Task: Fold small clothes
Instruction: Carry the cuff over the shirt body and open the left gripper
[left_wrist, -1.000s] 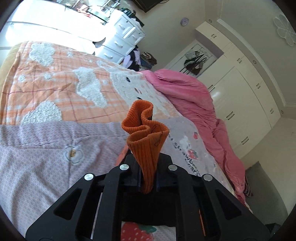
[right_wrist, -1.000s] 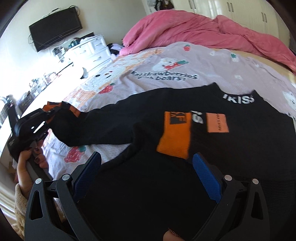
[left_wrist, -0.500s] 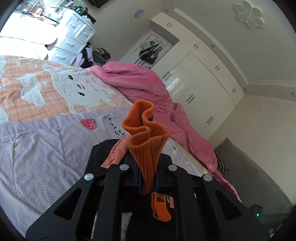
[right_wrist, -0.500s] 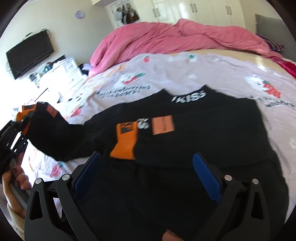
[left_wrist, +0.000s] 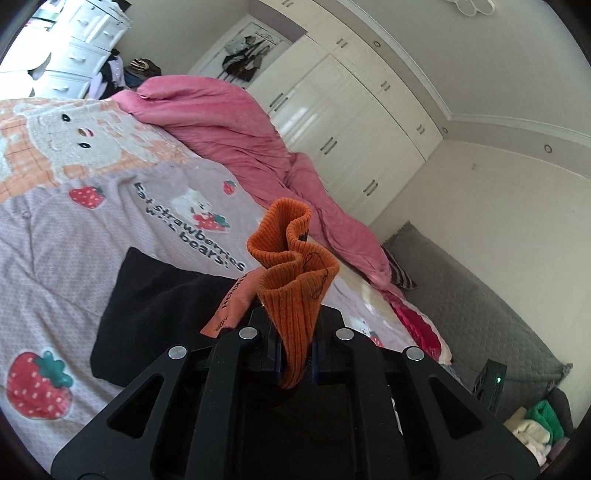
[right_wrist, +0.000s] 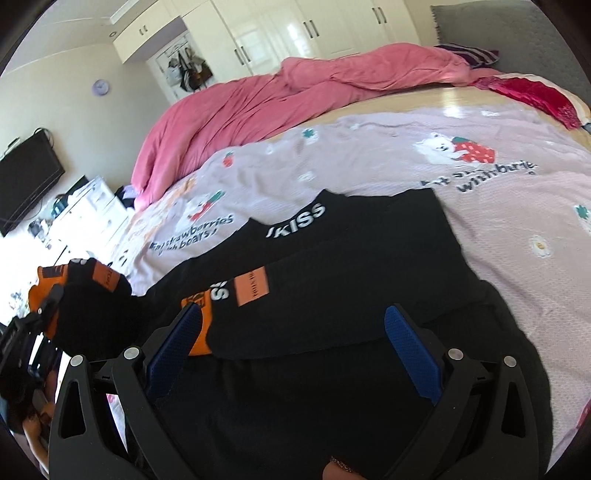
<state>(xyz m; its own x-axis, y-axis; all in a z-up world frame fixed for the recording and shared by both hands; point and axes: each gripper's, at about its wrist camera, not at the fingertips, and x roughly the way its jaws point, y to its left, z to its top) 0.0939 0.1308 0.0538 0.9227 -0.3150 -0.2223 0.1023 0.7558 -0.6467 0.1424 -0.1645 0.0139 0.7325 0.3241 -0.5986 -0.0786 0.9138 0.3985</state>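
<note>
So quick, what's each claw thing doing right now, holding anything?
Left gripper: jaws shut on the orange cuff of the black sweater.
Right gripper: jaws open, holding nothing, above the sweater.

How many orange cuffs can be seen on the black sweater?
2. One cuff is clamped in the left gripper; the other cuff lies on the sweater behind the open right gripper.

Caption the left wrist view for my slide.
Left gripper clamps the sweater's orange ribbed cuff above the strawberry bedspread.

ribbed knit orange cuff (left_wrist: 291, 280), glossy wardrobe doors (left_wrist: 347, 122)
</note>
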